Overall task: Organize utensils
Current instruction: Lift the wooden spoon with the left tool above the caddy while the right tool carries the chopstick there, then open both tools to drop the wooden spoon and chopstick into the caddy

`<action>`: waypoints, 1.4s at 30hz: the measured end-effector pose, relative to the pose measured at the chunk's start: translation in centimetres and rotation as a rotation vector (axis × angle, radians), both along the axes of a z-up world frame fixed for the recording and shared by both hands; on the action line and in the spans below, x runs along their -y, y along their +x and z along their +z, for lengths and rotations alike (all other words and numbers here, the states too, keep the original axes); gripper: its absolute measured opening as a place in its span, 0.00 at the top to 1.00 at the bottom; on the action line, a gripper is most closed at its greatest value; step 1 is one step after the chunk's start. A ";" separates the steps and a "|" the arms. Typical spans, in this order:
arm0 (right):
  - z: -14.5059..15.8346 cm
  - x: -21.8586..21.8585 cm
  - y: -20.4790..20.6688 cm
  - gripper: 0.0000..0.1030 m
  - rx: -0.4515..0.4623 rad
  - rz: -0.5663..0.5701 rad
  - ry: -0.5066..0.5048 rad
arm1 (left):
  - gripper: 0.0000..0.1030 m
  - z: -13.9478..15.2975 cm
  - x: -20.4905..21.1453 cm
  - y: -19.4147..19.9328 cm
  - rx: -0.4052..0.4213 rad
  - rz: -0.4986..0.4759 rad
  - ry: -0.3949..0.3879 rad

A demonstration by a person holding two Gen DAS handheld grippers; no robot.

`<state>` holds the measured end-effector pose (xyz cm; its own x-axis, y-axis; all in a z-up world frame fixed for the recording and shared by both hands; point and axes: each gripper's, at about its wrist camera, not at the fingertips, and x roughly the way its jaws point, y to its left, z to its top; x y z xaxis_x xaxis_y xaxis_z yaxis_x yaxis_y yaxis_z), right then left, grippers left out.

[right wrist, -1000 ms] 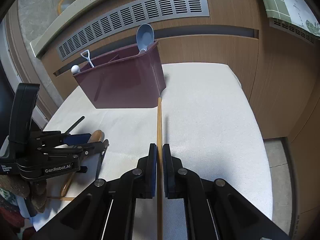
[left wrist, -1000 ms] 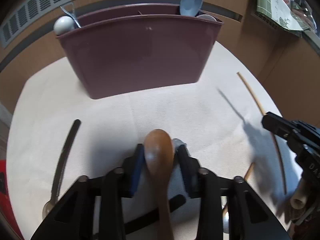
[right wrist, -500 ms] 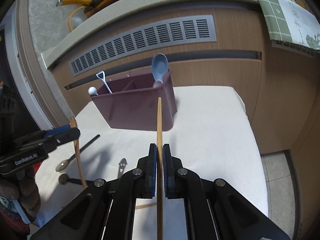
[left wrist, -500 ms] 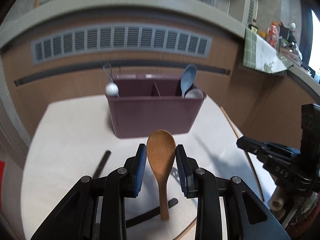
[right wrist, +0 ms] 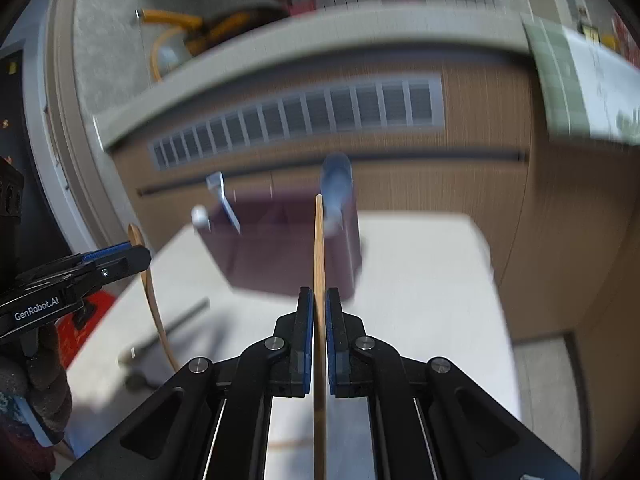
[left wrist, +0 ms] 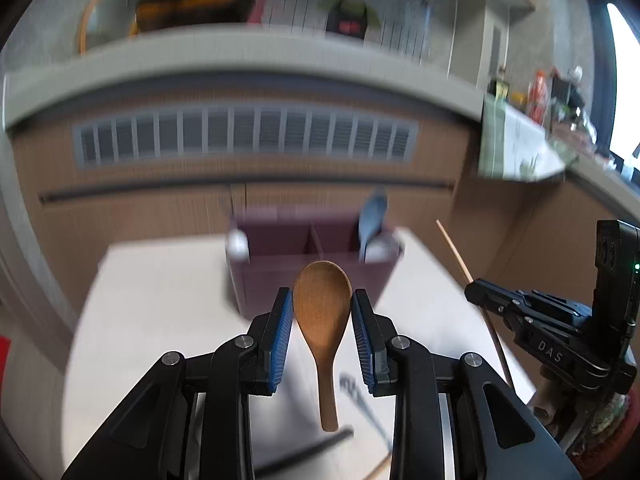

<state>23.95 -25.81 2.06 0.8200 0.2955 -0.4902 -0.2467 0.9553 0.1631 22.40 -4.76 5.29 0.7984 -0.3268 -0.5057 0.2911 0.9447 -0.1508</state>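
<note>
Wooden and warm brown, the spoon [left wrist: 322,312] has a smooth oval bowl tapering to a slim handle that hangs down toward the table; the left gripper [left wrist: 322,314] clamps the bowl edgewise between its blue-ribbed pads [left wrist: 281,336], holding the spoon clear above the white tabletop [left wrist: 160,320]. Pale bamboo in colour, a single chopstick [right wrist: 319,280] runs straight and thin between the right gripper [right wrist: 319,320] pads, which are clenched tight on it, its tip pointing up toward the holder. Both tools hang in the air in front of a maroon utensil caddy [left wrist: 256,288], blurred, that stands at the far side of the table and is split by a partition; a light blue spoon [left wrist: 374,220] stands in its right compartment and a white round-ended utensil [left wrist: 237,242] leans at its left end. On the table below lie a dark-handled utensil [right wrist: 180,324] and other pieces too blurred to name. Behind the caddy rises a wood-panelled counter front with a grey vent grille [left wrist: 244,136].
</note>
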 end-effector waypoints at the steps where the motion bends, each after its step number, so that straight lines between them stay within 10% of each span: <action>1: 2.1 0.0 0.2 0.95 0.060 -0.010 0.001 | 0.70 1.4 -0.3 0.2 0.030 0.002 -0.012; 6: 10.8 0.2 1.2 0.95 0.347 -0.026 0.098 | 0.70 8.0 -1.8 2.6 0.161 0.034 -0.089; 12: 11.8 -1.8 5.1 0.95 0.448 -0.056 0.145 | 0.70 9.1 -4.0 7.3 0.193 0.072 -0.226; 29: 3.6 -5.8 13.9 0.95 0.375 -0.147 0.129 | 0.70 1.3 -3.5 14.3 0.129 0.111 -0.214; 42: 1.5 -1.2 9.5 0.75 0.192 -0.091 0.176 | 0.53 0.2 -3.6 12.2 0.076 0.042 -0.206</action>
